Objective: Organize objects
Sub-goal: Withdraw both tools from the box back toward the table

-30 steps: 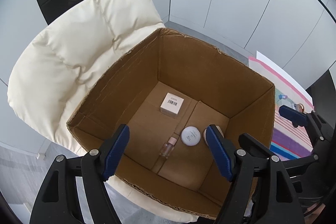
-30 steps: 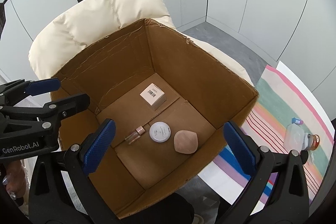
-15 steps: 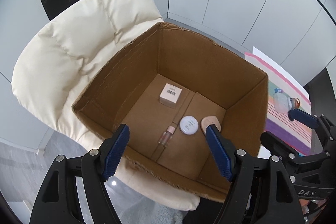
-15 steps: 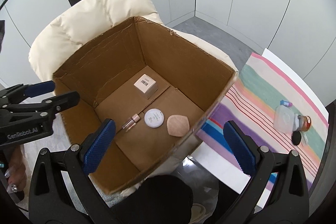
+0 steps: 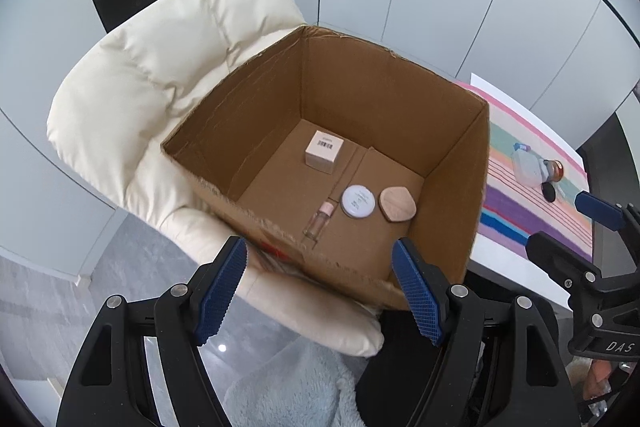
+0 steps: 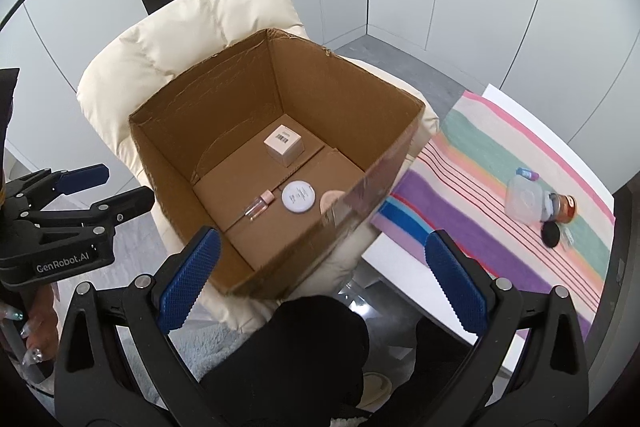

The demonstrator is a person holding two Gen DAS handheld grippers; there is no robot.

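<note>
Nearest, the left gripper [image 5: 320, 287] and right gripper [image 6: 320, 279] both hang with jaws spread wide and nothing between them, above the near rim of an open cardboard box [image 5: 384, 99] that sits on a cream padded chair [image 5: 160, 67]. Inside, on the box floor, lie a small clear vial with a pink cap [image 5: 319, 221], a round white compact [image 5: 358, 201] just beside it and a beige powder puff [image 5: 397, 203], with a small barcoded carton [image 5: 324, 151] farther back. Beyond, on a striped cloth [image 6: 472, 163] to the right, rest a clear plastic container [image 6: 524, 201], a small jar [image 6: 564, 207] and a black disc [image 6: 551, 234].
</note>
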